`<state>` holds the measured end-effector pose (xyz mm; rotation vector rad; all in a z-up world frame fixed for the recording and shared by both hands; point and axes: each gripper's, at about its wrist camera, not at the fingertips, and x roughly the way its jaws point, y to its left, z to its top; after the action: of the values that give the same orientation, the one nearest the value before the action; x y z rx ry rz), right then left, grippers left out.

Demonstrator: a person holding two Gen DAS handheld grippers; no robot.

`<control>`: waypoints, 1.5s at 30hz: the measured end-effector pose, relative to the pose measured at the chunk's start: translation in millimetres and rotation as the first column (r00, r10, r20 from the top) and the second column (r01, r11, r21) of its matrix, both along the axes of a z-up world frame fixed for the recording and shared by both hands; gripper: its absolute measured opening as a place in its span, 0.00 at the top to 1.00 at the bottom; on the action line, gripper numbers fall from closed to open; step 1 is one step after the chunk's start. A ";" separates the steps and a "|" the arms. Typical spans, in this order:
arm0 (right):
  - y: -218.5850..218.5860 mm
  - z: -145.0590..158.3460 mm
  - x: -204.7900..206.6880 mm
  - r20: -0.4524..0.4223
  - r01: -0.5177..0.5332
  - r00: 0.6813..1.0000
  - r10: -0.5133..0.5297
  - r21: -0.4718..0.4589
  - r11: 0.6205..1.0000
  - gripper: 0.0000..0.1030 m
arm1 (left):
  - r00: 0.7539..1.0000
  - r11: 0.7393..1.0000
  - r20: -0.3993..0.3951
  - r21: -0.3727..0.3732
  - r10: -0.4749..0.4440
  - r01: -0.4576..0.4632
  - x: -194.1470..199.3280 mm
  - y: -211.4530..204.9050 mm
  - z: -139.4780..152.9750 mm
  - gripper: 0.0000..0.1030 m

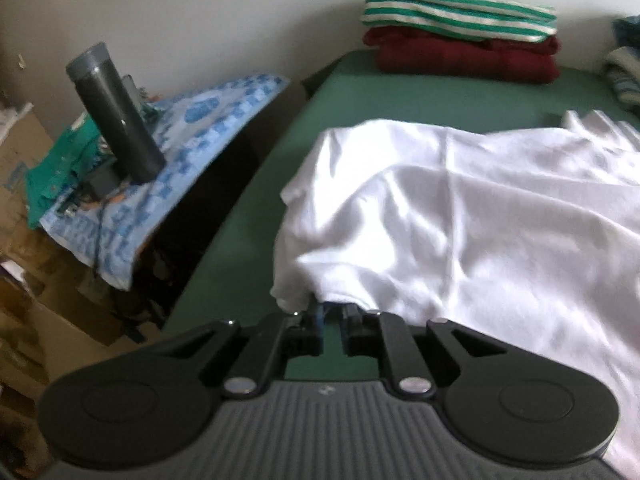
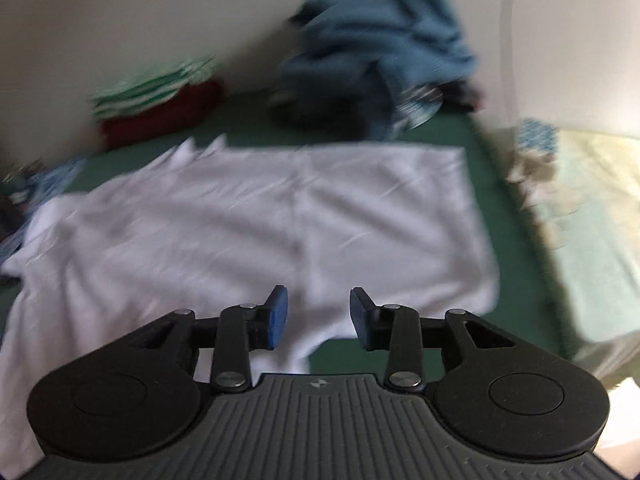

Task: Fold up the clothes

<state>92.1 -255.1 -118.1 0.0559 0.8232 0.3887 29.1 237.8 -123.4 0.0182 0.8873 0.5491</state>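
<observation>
left tongs (image 1: 332,314): closed on hem of white shirt (image 1: 460,216), to lift it for folding | right tongs (image 2: 319,316): open, empty, above shirt edge

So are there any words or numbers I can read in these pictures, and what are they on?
No text can be read here.
The blue-patterned cloth beside the bed carries printed blue marks, too blurred to tell whether they are letters.
The cardboard box shows a faint blue print, too blurred to read.
Each gripper's grey body has a small round emblem, a symbol without words.
The folded striped top has only stripes.
</observation>
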 end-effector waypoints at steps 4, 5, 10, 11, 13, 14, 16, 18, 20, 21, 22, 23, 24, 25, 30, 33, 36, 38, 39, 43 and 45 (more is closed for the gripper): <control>8.6 -8.1 -15.8 0.062 0.060 0.997 -0.051 -0.150 0.987 0.71 | 0.990 0.986 -0.070 0.126 0.120 -0.111 4.8 21.8 -6.3 0.94; 9.4 -6.8 -22.5 0.090 0.092 0.993 -0.076 -0.184 0.979 0.69 | 0.987 0.983 -0.078 0.130 0.141 -0.130 0.1 31.8 -6.7 0.94; 10.9 17.5 -82.0 0.368 0.292 0.909 -0.197 -0.225 0.929 0.64 | 0.998 1.000 -0.061 0.010 0.011 -0.011 -66.5 54.6 11.3 0.87; 14.3 22.6 -98.0 0.431 0.331 0.877 -0.214 -0.216 0.919 0.51 | 0.997 0.998 -0.055 -0.025 -0.058 0.057 -83.3 49.3 16.1 0.86; 21.1 24.0 -118.7 0.413 0.331 0.881 -0.230 -0.191 0.924 0.01 | 0.981 0.980 -0.032 -0.061 -0.190 0.188 -113.3 30.3 23.8 0.76; 23.6 24.0 -127.7 0.387 0.318 0.892 -0.231 -0.176 0.932 0.05 | 0.967 0.965 -0.025 -0.070 -0.254 0.252 -127.5 17.6 25.0 0.71; 28.7 23.6 -142.1 0.334 0.287 0.916 -0.222 -0.157 0.945 0.15 | 0.926 0.922 -0.009 -0.088 -0.378 0.376 -155.8 -7.8 27.5 0.72; 35.5 22.8 -156.4 0.312 0.279 0.923 -0.223 -0.148 0.949 0.33 | 0.882 0.868 -0.013 -0.183 -0.471 0.461 -176.1 -30.2 23.1 0.71; 42.1 19.7 -172.7 0.297 0.263 0.931 -0.212 -0.144 0.954 0.44 | 0.857 0.838 -0.023 -0.228 -0.514 0.496 -194.8 -47.6 16.9 0.71; 45.2 17.0 -179.6 0.273 0.247 0.941 -0.199 -0.152 0.957 0.45 | 0.852 0.832 -0.022 -0.233 -0.523 0.504 -202.3 -52.1 16.1 0.71; 46.4 14.6 -186.3 0.248 0.225 0.951 -0.184 -0.151 0.962 0.48 | 0.847 0.825 -0.021 -0.238 -0.531 0.512 -209.8 -56.5 15.4 0.73; 45.6 13.1 -193.1 0.225 0.200 0.960 -0.166 -0.139 0.970 0.51 | 0.842 0.819 -0.020 -0.243 -0.540 0.520 -217.2 -60.9 14.7 0.74; 45.2 11.6 -198.7 0.200 0.186 0.967 -0.158 -0.129 0.974 0.62 | 0.841 0.811 -0.013 -0.272 -0.541 0.517 -221.3 -59.8 15.3 0.71; 45.1 10.4 -202.8 0.170 0.186 0.972 -0.164 -0.121 0.975 0.65 | 0.841 0.803 -0.006 -0.300 -0.541 0.515 -225.4 -58.6 15.9 0.69; 40.6 5.3 -219.7 0.070 0.188 0.981 -0.183 -0.081 0.979 0.80 | 0.847 0.791 0.007 -0.352 -0.532 0.500 -239.0 -60.2 15.6 0.67; 38.1 3.4 -225.7 0.115 0.224 0.969 -0.216 -0.059 0.973 0.78 | 0.864 0.801 0.011 -0.368 -0.504 0.472 -236.9 -69.3 14.9 0.56; 34.5 2.1 -227.3 0.112 0.236 0.967 -0.229 -0.056 0.970 0.60 | 0.875 0.796 0.023 -0.403 -0.484 0.451 -238.4 -70.5 18.0 0.57; 27.9 3.2 -228.3 0.089 0.222 0.972 -0.218 -0.044 0.974 0.57 | 0.886 0.796 0.037 -0.424 -0.462 0.432 -241.9 -66.9 23.0 0.52; 24.6 3.8 -228.8 0.078 0.215 0.974 -0.212 -0.038 0.976 0.53 | 0.892 0.795 0.044 -0.434 -0.451 0.423 -243.6 -65.0 25.5 0.46; 12.7 5.1 -231.9 0.066 0.179 0.982 -0.175 -0.053 0.983 0.50 | 0.913 0.787 0.058 -0.486 -0.404 0.379 -251.4 -61.1 32.0 0.44; 6.0 4.9 -233.5 0.069 0.160 0.985 -0.155 -0.063 0.985 0.50 | 0.911 0.801 0.038 -0.463 -0.410 0.379 -253.5 -69.1 29.3 0.41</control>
<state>-141.4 -249.1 -113.1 0.0445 0.7630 0.2119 -224.4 168.7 -94.1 -0.2110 1.0269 -0.0680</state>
